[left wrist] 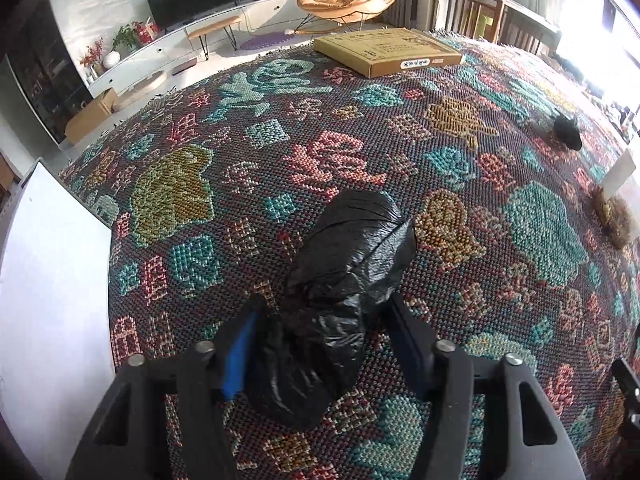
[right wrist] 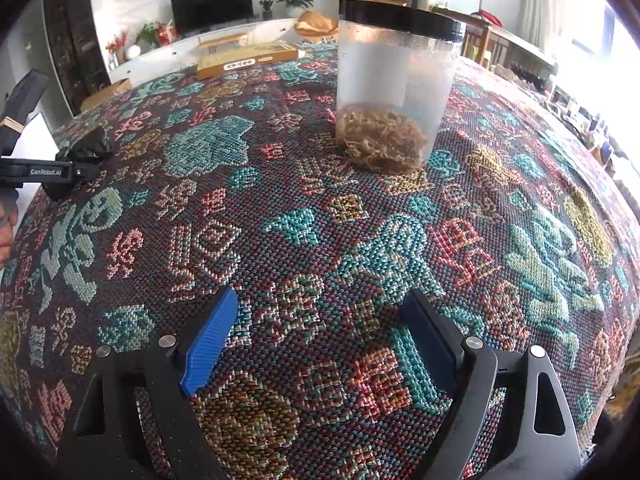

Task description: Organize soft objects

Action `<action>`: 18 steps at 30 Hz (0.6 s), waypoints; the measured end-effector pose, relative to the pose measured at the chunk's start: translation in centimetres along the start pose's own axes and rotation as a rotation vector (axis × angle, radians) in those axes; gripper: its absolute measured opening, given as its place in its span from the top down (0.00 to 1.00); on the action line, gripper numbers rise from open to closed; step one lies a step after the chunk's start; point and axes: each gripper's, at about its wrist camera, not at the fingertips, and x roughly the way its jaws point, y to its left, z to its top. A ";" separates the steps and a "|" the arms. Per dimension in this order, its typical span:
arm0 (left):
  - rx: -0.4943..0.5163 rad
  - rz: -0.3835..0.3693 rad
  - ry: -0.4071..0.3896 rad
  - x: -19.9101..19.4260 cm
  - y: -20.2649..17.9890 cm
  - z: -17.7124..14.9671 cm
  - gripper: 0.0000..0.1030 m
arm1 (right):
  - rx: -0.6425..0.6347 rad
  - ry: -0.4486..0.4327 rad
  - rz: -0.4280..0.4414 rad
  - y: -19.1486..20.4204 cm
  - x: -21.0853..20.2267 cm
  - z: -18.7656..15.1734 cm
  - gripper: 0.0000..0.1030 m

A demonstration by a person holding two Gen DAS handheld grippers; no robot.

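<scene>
A crumpled black plastic bag (left wrist: pixel 344 280) lies on the patterned tablecloth (left wrist: pixel 240 184). My left gripper (left wrist: pixel 324 320) straddles its near end, jaws open on either side, the blue pads beside the plastic without squeezing it. It also shows far left in the right wrist view (right wrist: pixel 86 146), by the left gripper body (right wrist: pixel 44 172). My right gripper (right wrist: pixel 320 312) is open and empty above the cloth. A clear jar (right wrist: pixel 394 84) with a black rim stands ahead of it, holding a brown fibrous wad (right wrist: pixel 380 142). A second small black bag (left wrist: pixel 568 130) lies far right.
A flat cardboard box (left wrist: pixel 386 50) lies at the table's far edge. A white board (left wrist: pixel 52 280) sits at the left. A brown fuzzy clump (left wrist: pixel 610 216) is at the right edge. Chairs, a TV bench and plants stand beyond the table.
</scene>
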 end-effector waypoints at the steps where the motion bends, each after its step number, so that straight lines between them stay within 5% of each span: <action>1: -0.033 -0.016 -0.001 -0.4 -0.1 -0.1 0.59 | 0.000 0.000 0.000 0.0 0.0 0.0 0.15; 6: -0.170 -0.113 -0.030 -2.4 -2.6 -2.4 0.62 | 0.003 0.004 0.010 -0.1 0.0 0.2 0.15; 10: -0.117 -0.004 -0.099 -2.5 -5.7 -4.6 0.59 | 0.035 0.008 0.074 -0.9 -0.4 0.1 0.15; 15: -0.093 0.065 -0.158 -1.8 -6.6 -5.5 0.16 | 0.185 0.041 0.346 -4.5 -2.7 0.1 0.16; 18: -0.151 0.036 -0.146 -1.5 -5.4 -5.7 0.07 | 0.222 -0.018 0.398 -8.5 -6.2 1.4 0.16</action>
